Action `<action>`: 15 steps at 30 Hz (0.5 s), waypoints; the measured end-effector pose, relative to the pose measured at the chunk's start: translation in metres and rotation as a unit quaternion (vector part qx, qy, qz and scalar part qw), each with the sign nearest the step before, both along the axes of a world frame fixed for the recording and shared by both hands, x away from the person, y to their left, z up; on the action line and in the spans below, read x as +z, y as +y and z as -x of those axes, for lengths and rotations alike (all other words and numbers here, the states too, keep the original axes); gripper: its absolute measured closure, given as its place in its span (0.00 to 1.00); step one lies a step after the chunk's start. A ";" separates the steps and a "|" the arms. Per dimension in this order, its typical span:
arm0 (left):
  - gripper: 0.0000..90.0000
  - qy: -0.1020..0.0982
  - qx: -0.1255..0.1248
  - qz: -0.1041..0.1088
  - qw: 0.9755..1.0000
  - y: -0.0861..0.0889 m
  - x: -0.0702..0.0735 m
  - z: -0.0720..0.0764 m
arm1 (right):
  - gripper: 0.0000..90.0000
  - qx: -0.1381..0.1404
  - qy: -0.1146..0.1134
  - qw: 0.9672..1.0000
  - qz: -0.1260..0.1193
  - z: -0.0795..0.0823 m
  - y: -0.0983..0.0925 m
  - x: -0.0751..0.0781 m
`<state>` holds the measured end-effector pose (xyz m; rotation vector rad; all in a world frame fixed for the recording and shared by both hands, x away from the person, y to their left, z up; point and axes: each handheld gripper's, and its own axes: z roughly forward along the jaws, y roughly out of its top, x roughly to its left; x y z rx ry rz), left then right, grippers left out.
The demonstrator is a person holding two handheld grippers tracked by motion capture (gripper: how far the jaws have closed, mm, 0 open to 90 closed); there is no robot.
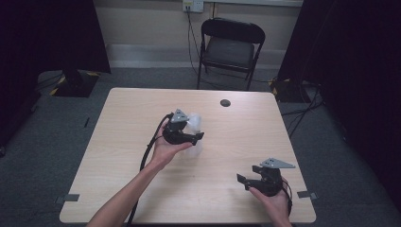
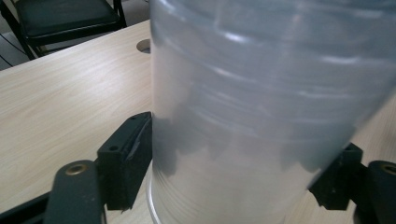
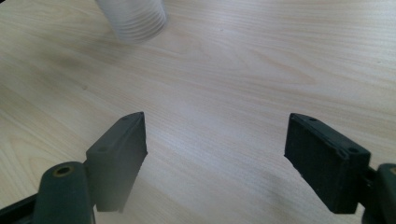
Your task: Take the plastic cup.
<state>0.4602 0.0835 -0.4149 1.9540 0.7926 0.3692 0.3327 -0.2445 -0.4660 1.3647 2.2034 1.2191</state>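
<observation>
Setting: a pale wooden table (image 1: pixel 142 179) is seen from above, with a person's two forearms coming in from the near edge.

Left gripper: the left gripper (image 1: pixel 193 137) is held near the middle of the table, its cable trailing back along the forearm. In the left gripper view its two black jaws are set against opposite sides of a clear plastic cup (image 2: pixel 252 116), the left pad touching the wall and the right pad pressed to the cup's other flank. The jaws are clamped on the cup.

Cup: the clear plastic cup is seen in the high view just beyond the left gripper, near the table's centre and toward the far side. It appears translucent and ribbed, with its lower edge resting on or very near the tabletop; whether it is lifted clear cannot be told. In the right gripper view the cup's ribbed end is seen at the top left, well apart from that gripper's jaws.

Right gripper: the right gripper (image 1: pixel 248 181) is held at the near right corner of the table. Its jaws are spread wide apart over bare wood, with nothing between them.

Table detail: a round dark cable hole (image 1: pixel 225 102) is seen near the far edge.

Background: a black folding chair (image 1: pixel 229 49) is placed beyond the table, against a light wall.
</observation>
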 end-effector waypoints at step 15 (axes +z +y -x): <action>0.33 -0.015 0.007 0.016 1.000 0.005 0.009 0.006 | 0.23 0.001 0.008 1.000 -0.006 -0.003 0.001 -0.002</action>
